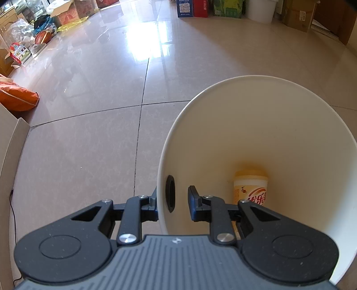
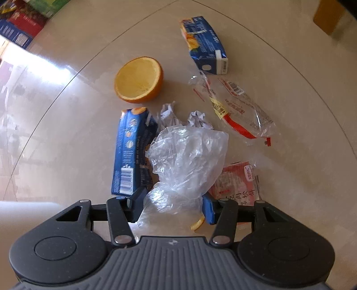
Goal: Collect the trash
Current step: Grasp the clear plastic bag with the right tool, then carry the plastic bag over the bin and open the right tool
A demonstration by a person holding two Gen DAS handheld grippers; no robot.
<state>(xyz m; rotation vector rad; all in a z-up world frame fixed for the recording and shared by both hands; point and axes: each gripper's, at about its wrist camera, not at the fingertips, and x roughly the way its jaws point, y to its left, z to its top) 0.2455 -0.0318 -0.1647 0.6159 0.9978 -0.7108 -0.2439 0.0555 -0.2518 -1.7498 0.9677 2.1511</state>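
My left gripper (image 1: 173,196) is shut on the rim of a white bin (image 1: 267,125), one finger outside the wall and one inside. A yellow drink cup (image 1: 250,187) lies at the bin's bottom. In the right wrist view my right gripper (image 2: 171,205) points down at floor litter, its pads pressing both sides of a crumpled clear plastic bag (image 2: 185,151). A blue juice carton (image 2: 131,151) lies just left of the bag. A pink wrapper (image 2: 236,183) lies to its right, and crumpled paper (image 2: 198,119) behind it. An orange peel piece (image 2: 197,224) lies under the right finger.
Farther off lie an orange half (image 2: 138,80), a second blue carton (image 2: 204,44) and a clear red-striped wrapper (image 2: 241,111). Boxes (image 2: 20,24) line the wall. The left wrist view shows an orange sack (image 1: 17,96), a basketball (image 1: 43,36), a white bucket (image 1: 260,10) and a floor cable (image 1: 12,212).
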